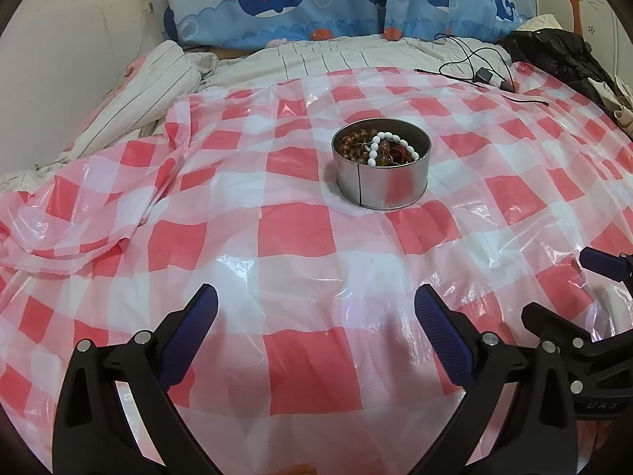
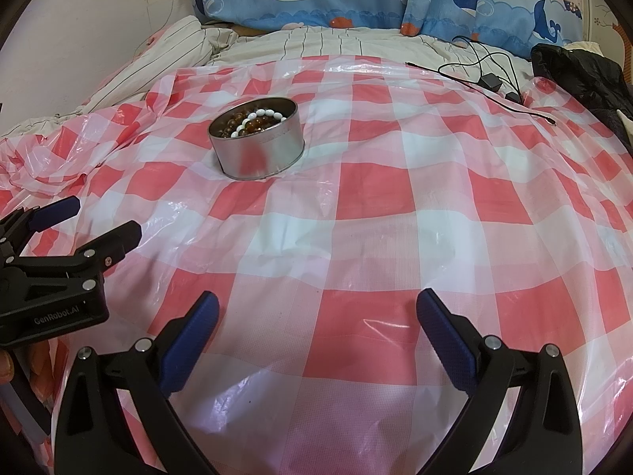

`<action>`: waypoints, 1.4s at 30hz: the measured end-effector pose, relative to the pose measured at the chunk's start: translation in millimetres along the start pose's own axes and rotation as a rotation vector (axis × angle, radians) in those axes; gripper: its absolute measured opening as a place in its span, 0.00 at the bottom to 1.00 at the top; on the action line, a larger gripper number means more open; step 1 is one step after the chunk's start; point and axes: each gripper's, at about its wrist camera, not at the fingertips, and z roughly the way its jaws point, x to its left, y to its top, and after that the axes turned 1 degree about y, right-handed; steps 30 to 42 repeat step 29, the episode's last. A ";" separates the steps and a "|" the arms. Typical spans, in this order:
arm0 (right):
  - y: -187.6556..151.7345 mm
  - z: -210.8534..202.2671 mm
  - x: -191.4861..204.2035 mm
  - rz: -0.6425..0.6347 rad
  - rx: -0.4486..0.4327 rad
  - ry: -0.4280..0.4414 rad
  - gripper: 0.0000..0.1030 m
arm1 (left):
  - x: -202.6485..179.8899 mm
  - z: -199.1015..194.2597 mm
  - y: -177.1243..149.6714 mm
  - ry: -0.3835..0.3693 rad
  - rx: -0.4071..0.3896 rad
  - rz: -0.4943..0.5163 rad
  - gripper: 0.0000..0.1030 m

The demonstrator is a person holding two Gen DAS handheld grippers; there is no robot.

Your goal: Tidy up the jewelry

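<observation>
Left gripper at the bottom of the left wrist view, blue-padded fingers spread wide, nothing between them, hovering over the red-and-white checked plastic sheet. Right gripper same at the bottom of the right wrist view: fingers wide apart, holding nothing. Each shows in the other's view too, the left one at the left edge of the right wrist frame, the right one at the lower right edge of the left wrist frame, both spread. Round metal tin sits upright on the sheet, centre of the left wrist frame, upper left of centre in the right wrist frame, well apart from both grippers. Inside the tin: white bead bracelet lying on top of brown bead bracelets, some thin reddish cord mixed in. Farther back, striped bedding past the sheet's far edge, black cables with a small adapter upper right, dark garment at the far right, whale-print pillows along the top against the wall.
</observation>
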 end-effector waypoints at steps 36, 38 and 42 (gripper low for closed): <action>-1.6 0.4 1.3 0.002 -0.002 0.002 0.93 | -0.6 7.6 -8.5 -0.009 0.059 -0.034 0.93; -1.6 0.4 1.3 0.002 -0.002 0.002 0.93 | -0.6 7.6 -8.5 -0.009 0.059 -0.034 0.93; -1.6 0.4 1.3 0.002 -0.002 0.002 0.93 | -0.6 7.6 -8.5 -0.009 0.059 -0.034 0.93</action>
